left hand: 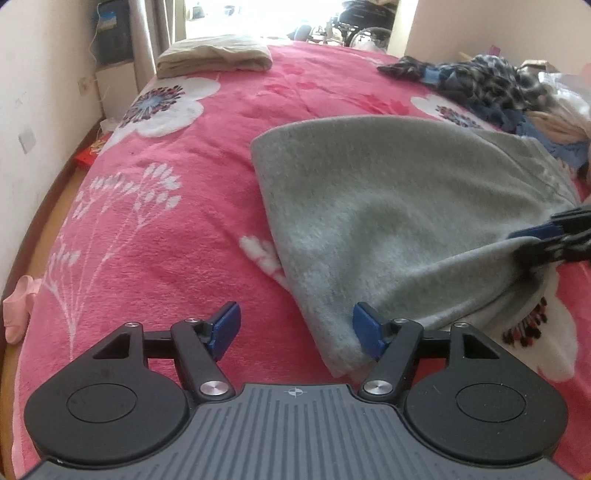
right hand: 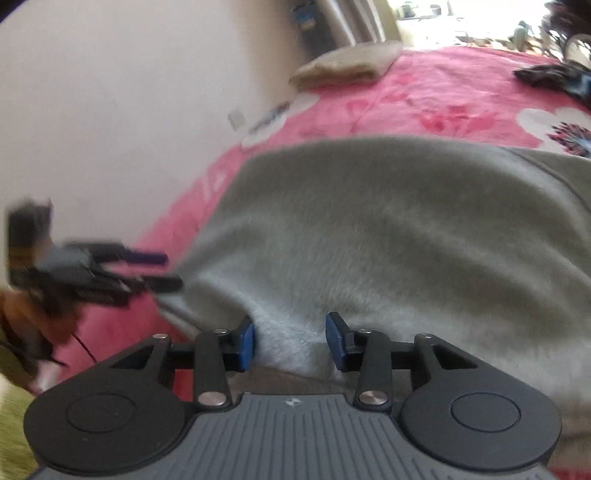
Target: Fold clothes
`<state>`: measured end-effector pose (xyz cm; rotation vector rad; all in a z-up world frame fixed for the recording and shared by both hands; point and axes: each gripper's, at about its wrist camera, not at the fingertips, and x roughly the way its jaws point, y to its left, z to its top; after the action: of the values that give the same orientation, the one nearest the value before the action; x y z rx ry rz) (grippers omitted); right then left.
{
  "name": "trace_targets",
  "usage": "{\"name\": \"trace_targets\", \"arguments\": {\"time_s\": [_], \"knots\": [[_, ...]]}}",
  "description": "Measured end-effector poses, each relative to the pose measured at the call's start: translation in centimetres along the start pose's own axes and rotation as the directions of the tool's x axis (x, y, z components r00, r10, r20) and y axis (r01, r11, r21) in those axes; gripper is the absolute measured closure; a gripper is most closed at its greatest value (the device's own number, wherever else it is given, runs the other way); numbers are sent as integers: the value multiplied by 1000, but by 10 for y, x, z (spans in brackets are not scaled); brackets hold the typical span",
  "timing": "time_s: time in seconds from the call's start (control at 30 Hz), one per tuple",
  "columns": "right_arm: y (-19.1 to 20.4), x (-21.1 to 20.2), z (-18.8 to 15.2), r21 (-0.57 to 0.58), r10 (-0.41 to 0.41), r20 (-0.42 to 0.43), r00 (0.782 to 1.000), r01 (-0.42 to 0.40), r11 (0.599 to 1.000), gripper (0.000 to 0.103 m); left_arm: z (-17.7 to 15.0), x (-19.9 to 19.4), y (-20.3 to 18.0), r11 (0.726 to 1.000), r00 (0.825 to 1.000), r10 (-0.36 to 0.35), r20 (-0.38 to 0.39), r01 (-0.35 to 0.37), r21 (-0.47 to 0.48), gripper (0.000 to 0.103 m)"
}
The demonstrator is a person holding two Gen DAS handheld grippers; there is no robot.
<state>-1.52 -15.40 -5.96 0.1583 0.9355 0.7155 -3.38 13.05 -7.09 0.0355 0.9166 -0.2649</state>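
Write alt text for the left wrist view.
The left tongs hang open over a pink floral blanket, their right pad at the near edge of a grey fleece garment. The right tongs reach the garment's right edge. A folded beige cloth lies far back, a heap of clothes at right.

A bed covered by a pink blanket point(left hand: 207, 155) with large white flowers fills most of the room, standing close to a pale wall point(left hand: 40, 92) on the left that carries a socket point(left hand: 84, 86) and a switch plate point(left hand: 27, 139). Beyond the far end of the bed, a grey curtain point(left hand: 147, 33) hangs beside a bright, washed-out window opening point(left hand: 258, 16). A strip of wooden floor point(left hand: 44, 221) shows between bed and wall.
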Motion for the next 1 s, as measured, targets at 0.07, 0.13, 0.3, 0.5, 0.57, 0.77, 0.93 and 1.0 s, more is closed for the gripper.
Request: {"name": "trace_targets", "arguments": {"time_s": [0.07,0.13,0.3,0.5,0.57,0.77,0.93,1.0], "knots": [[5,-15,-3,0,6,21,1000,-6,1000,61,3,-7,-1,1000,1000,23,18,-23,11,35],[8,-26,-9,21,19,25,1000,-19,1000,61,6,-17,-6,999,999,16,45,-17,29,36],[0,-19,-32,257,96,-27,995,-86,963,60,9,-30,-28,992,996,-23,87,12,124,36],[-10,14,-53,455,99,-44,994,-68,888,61,2,-19,-77,937,994,-86,70,57,345,36],[-16,23,-57,513,97,-36,995,-65,856,64,-1,-16,-93,907,992,-106,62,71,415,37],[-23,23,-63,576,148,50,988,-150,803,90,-3,-1,-103,876,996,-85,40,56,480,43],[-23,16,-59,574,167,102,981,-195,795,92,-6,4,-105,840,998,-59,26,36,541,49],[-23,16,-57,575,172,107,979,-202,793,92,-9,5,-107,818,999,-45,22,24,575,52]]}}
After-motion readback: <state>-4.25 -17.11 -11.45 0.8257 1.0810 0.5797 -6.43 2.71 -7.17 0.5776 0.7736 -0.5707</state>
